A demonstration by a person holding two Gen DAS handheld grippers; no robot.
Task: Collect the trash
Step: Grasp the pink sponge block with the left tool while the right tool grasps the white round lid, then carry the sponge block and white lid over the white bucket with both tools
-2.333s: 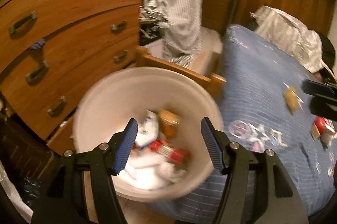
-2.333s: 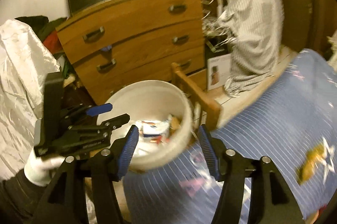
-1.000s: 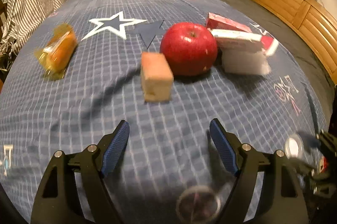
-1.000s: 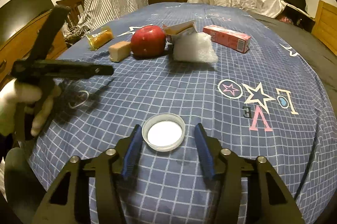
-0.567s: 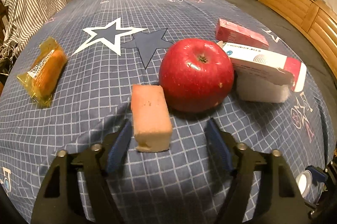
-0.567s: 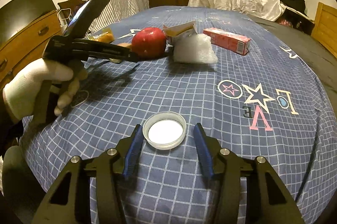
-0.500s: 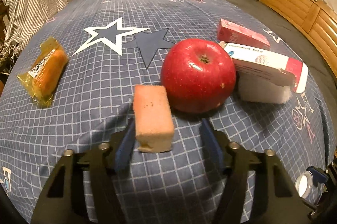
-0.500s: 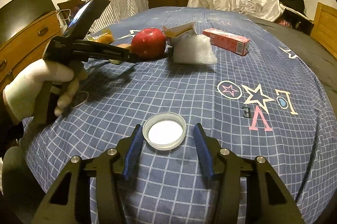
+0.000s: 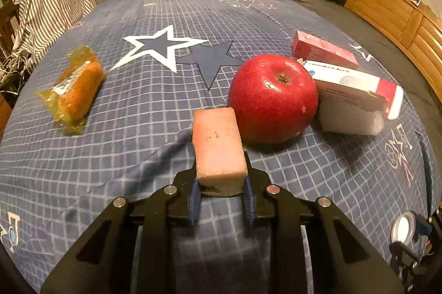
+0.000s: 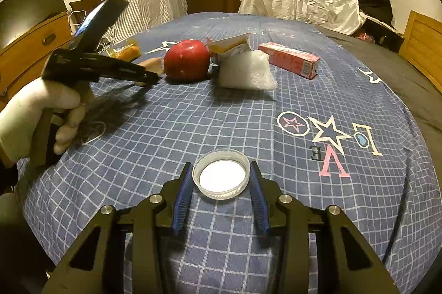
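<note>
Closing left claw (image 9: 221, 193) pinching sponge block (image 9: 218, 147), right claw (image 10: 221, 196) closing around lid (image 10: 221, 174)

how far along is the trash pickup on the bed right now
Midway, by the look of it. No bin shows, so what is done cannot be told. In hand: the left gripper is closing on the pink block, the right gripper around the white lid. Left on the bedspread: orange wrapped snack, pink carton, white box, plastic bag. The apple may not be trash.
</note>
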